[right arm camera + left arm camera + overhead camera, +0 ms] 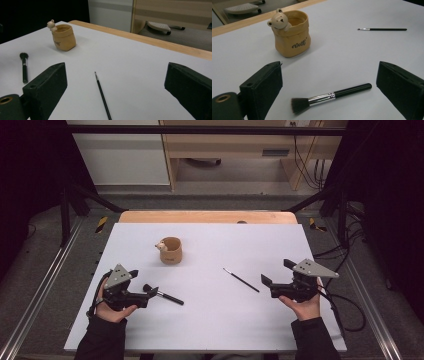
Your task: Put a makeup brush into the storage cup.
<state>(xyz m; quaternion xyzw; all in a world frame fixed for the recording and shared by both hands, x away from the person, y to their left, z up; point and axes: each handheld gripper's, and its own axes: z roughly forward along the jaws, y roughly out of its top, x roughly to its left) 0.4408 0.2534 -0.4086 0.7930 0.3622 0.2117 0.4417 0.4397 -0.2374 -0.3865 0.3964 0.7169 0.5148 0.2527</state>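
Jaws of left gripper spread wide around brush, not touching. Right gripper equally wide, liner between. Cup lettering legible from left gripper view.

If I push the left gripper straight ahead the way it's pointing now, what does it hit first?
Most likely the thick makeup brush, lying flat between the open jaws of the left gripper. The bear cup stands farther along; depth is uncertain.

cup mid-table | left gripper at brush | right gripper open
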